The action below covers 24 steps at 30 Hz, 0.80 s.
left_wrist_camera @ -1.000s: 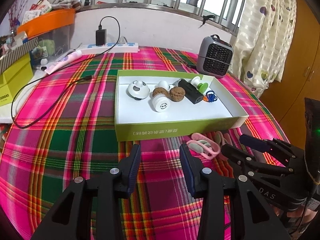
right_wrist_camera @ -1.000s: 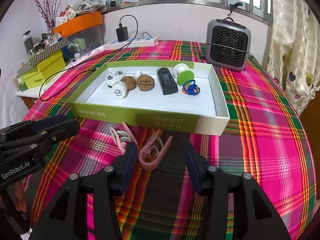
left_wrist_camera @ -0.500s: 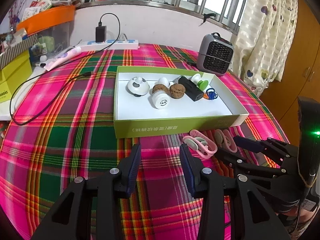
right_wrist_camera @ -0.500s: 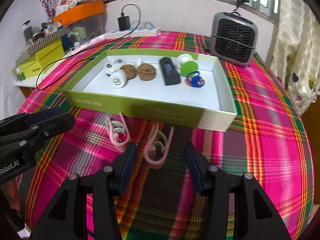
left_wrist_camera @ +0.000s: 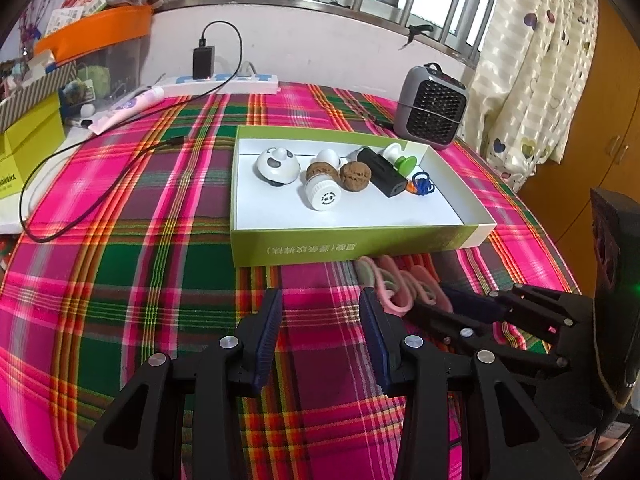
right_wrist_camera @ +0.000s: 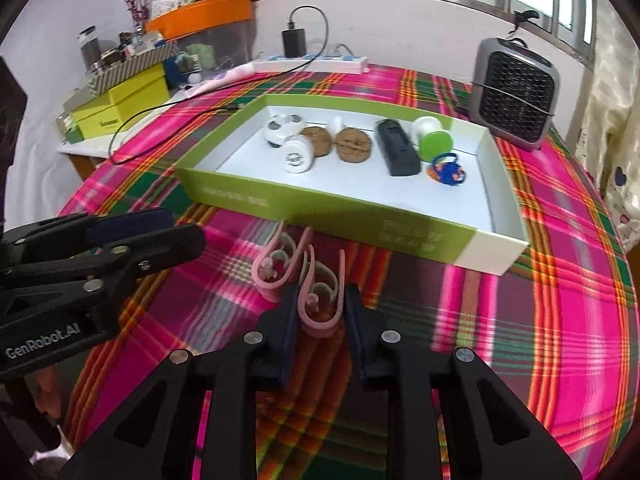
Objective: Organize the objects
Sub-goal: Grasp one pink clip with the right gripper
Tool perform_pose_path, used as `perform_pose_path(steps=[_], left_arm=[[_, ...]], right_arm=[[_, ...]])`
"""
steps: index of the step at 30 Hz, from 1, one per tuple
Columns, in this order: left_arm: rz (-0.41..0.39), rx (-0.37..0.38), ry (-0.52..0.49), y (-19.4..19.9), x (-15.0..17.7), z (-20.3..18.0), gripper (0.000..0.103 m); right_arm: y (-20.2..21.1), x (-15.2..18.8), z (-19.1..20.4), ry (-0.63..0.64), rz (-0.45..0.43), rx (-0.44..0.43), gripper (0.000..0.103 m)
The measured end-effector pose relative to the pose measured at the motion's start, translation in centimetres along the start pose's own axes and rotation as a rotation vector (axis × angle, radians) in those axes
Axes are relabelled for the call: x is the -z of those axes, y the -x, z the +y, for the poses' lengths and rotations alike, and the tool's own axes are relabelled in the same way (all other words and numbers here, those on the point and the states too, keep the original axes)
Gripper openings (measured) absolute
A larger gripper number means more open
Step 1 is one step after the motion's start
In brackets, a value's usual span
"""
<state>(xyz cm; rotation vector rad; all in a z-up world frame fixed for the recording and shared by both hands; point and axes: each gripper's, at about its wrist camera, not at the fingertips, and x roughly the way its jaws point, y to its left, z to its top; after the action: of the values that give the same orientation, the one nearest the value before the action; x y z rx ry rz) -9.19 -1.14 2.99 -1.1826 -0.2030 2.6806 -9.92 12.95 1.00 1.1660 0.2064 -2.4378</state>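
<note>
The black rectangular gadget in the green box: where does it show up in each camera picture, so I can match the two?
Left wrist view: the black gadget lies right of centre in the upper half, inside the green box.
Right wrist view: it lies right of centre in the upper part, inside the box.
Shared landmark: the grey heater behind the box.

- Left wrist view: low over the plaid tablecloth (left_wrist_camera: 160, 240), looking forward along the left gripper (left_wrist_camera: 320, 320) toward the green tray (left_wrist_camera: 352, 246), the window wall behind it.
- Right wrist view: lower and closer in, along the right gripper (right_wrist_camera: 320, 312), angled toward the tray's near wall (right_wrist_camera: 328, 208).
- Shared: the tray, pink clips (left_wrist_camera: 396, 284) (right_wrist_camera: 320, 292), grey fan heater (left_wrist_camera: 432, 106) (right_wrist_camera: 514, 92); each view catches the other gripper at its edge.
</note>
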Motion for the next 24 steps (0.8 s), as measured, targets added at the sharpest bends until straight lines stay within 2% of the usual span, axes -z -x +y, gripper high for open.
perform_pose_path(steps=[5,17,24], left_arm=[[0.007,0.011,-0.004,0.0,0.0,-0.1,0.038],[0.05,0.072,-0.036,-1.3,-0.3,-2.4,0.045],[0.059,0.026,-0.052,-2.2,-0.8,-3.4,0.045]], right_arm=[[0.1,0.1,0.4,-0.003,-0.007,-0.057,0.024],[1.0,0.7,-2.6,-0.065,-0.018,0.039,0.024],[1.1,0.8,-3.7,-0.082,-0.015,0.044,0.024]])
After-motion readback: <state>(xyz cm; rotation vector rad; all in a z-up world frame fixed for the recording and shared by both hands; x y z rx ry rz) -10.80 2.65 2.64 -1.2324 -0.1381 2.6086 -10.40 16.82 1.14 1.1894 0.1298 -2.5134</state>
